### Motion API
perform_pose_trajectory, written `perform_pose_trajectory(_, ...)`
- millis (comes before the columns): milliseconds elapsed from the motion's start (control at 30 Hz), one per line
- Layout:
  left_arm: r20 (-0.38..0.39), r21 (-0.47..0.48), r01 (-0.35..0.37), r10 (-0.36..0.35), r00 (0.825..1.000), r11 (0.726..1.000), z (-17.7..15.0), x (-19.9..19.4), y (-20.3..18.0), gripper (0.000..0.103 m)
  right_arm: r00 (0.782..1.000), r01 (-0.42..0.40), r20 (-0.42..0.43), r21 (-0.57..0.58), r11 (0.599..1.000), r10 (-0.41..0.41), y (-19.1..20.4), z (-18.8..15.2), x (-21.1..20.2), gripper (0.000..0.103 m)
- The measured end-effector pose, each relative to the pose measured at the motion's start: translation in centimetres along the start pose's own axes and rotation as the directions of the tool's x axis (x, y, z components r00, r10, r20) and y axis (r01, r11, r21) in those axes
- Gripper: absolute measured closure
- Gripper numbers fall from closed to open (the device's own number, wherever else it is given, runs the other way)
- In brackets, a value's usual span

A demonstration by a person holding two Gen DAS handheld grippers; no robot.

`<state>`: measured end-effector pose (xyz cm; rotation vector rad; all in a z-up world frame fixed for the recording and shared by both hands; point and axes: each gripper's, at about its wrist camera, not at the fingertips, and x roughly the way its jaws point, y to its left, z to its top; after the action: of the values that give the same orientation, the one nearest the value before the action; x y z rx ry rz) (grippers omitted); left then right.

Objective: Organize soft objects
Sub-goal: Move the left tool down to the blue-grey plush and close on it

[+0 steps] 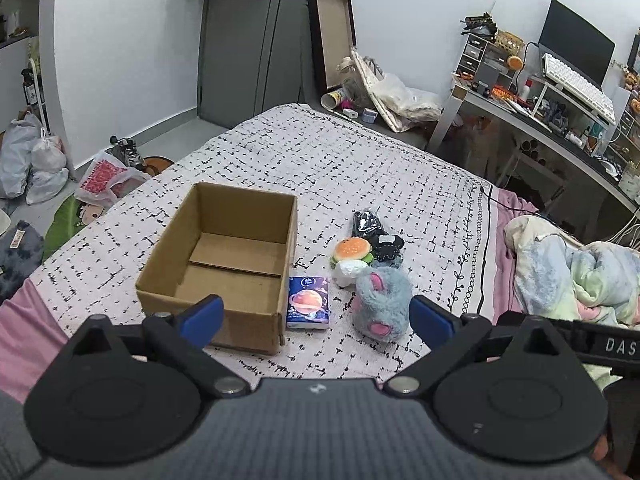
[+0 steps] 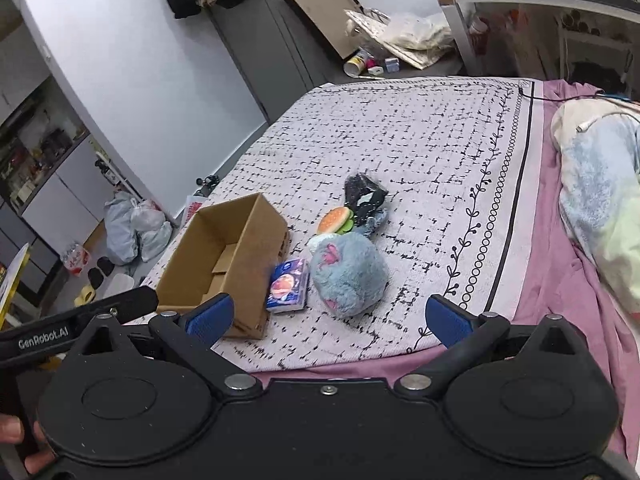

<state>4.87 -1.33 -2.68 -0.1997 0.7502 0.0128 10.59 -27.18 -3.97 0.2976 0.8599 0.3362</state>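
left gripper [image 1: 316, 318]: fingers spread wide, nothing held
right gripper [image 2: 329, 318]: same, wide apart, nothing gripped
cardboard box [image 1: 224, 260]: parked on bed [image 1: 360, 168], tissue pack [image 1: 308, 302] just beside

I see an open, empty brown cardboard box [image 1: 224, 264] upright on the bed. Just beside it lie a blue tissue pack [image 1: 308, 301], fluffy grey-blue plush [image 1: 382, 304], burger toy [image 1: 352, 250] and black fabric bundle [image 1: 374, 232].

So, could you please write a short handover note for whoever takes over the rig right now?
Left hand-held gripper: open, empty, above the bed's near edge.
Right hand-held gripper: open, empty.
Cardboard box: on the bedspread, nothing inside.
Tissue pack: right beside the box.
Blue plush, burger toy, white soft item, black bundle: clustered just beyond.
Done: nothing packed.
Left: all soft items, probably into the box.
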Motion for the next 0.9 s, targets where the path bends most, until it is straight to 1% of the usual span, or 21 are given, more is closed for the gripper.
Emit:
perform_pose_trajectory(133,-0.022,-0.006,-0.001,0.001,1.0,1.0,0.4,1.9,-0.3,0.006,1.0,-0.004,-0.005,0.021,1.0,0.004,-0.8,0.5,1.3,0.0)
perform_pose_trajectory(200,-0.037,-0.009,-0.003,0.003,0.999,1.0,0.5,2.9,-0.5,0.009,1.0,-0.008,-0.011,0.036,0.999,0.009,-1.3,0.8,1.9,0.0)
perform_pose_trajectory(433,-0.067,-0.013,0.003,-0.004,0.998,1.0,1.1,5.6,-1.2,0.014,1.0,0.001,-0.017,0.098,0.995,0.0,-3.3,1.7,4.0,0.0)
perform_pose_trajectory(500,-0.077,-0.021,0.007,-0.008,0.997,1.0,1.3,6.3,-1.4,0.018,1.0,-0.002,-0.02,0.117,0.993,0.004,-3.7,1.9,4.6,0.0)
perform_pose_trajectory(533,-0.082,-0.024,0.007,-0.009,0.997,1.0,1.3,6.7,-1.5,0.019,1.0,-0.006,-0.022,0.132,0.991,0.009,-3.9,2.1,4.9,0.001)
perform_pose_trajectory(633,-0.1,-0.034,0.015,-0.019,0.995,0.999,1.5,7.9,-1.8,0.027,0.999,-0.031,-0.013,0.17,0.985,0.034,-4.4,2.6,5.7,0.001)
perform_pose_trajectory(667,-0.107,-0.038,0.022,-0.026,0.994,0.999,1.6,8.4,-1.9,0.03,0.998,-0.054,-0.008,0.19,0.98,0.057,-4.7,2.7,6.2,0.002)
perform_pose_trajectory(700,-0.115,-0.044,0.025,-0.03,0.993,0.999,1.6,8.9,-1.9,0.031,0.997,-0.076,-0.004,0.208,0.975,0.079,-5.0,2.7,6.5,0.002)
perform_pose_trajectory(767,-0.13,-0.05,0.031,-0.037,0.991,0.998,1.7,10.0,-2.1,0.033,0.995,-0.092,-0.007,0.228,0.969,0.096,-5.4,2.5,7.5,0.01)
perform_pose_trajectory(800,-0.141,-0.043,0.043,-0.049,0.989,0.998,1.7,10.5,-2.1,0.037,0.995,-0.092,-0.014,0.242,0.966,0.098,-5.6,2.3,8.0,0.012)
perform_pose_trajectory(900,-0.161,-0.025,0.049,-0.052,0.986,0.999,1.9,11.9,-2.1,0.04,0.995,-0.087,-0.029,0.29,0.953,0.1,-6.4,1.8,9.5,0.02)
